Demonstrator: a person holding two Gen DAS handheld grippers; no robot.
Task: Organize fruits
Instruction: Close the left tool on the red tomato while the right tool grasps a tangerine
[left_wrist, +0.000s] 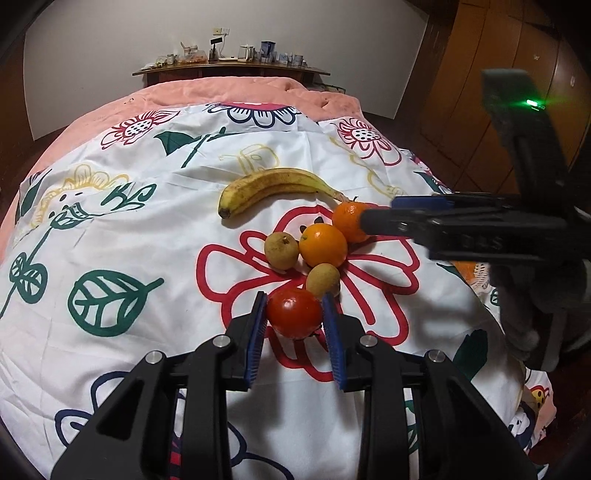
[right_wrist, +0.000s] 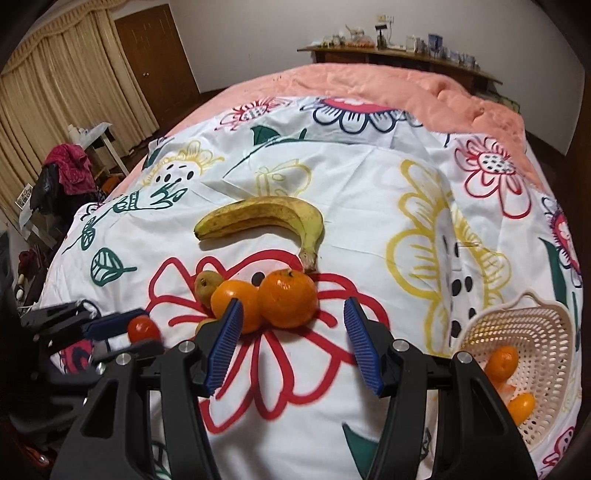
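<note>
Left wrist view: the left gripper (left_wrist: 294, 314) sits at the lower centre of the frame, its blue pads (left_wrist: 256, 336) closed on a red tomato (left_wrist: 294, 313) above the flowered cloth (left_wrist: 147, 221). Just above the tomato, a small brownish fruit (left_wrist: 323, 279) touches a round orange (left_wrist: 322, 244). A second brownish fruit (left_wrist: 281, 250) lies at the orange's left, and a mandarin (left_wrist: 348, 221) at its upper right. A banana (left_wrist: 273, 188) curves across the centre, its stem reaching the mandarin. The right gripper (left_wrist: 380, 214) enters from the right edge, its dark finger tip overlapping the mandarin; whether it touches cannot be told here.

Right wrist view: the right gripper (right_wrist: 293, 332) fills the lower half, its jaws standing apart and holding nothing. The mandarin (right_wrist: 287, 298) lies between and just beyond the fingertips, touching the orange (right_wrist: 236, 304) at its left. The banana (right_wrist: 266, 221) lies above them at centre. At the lower left, the left gripper (right_wrist: 136, 334) clamps the tomato (right_wrist: 143, 329). At the lower right edge, a pale perforated basket (right_wrist: 546, 332) lies on the cloth (right_wrist: 369, 192), with orange fruits (right_wrist: 501, 363) inside.
</note>
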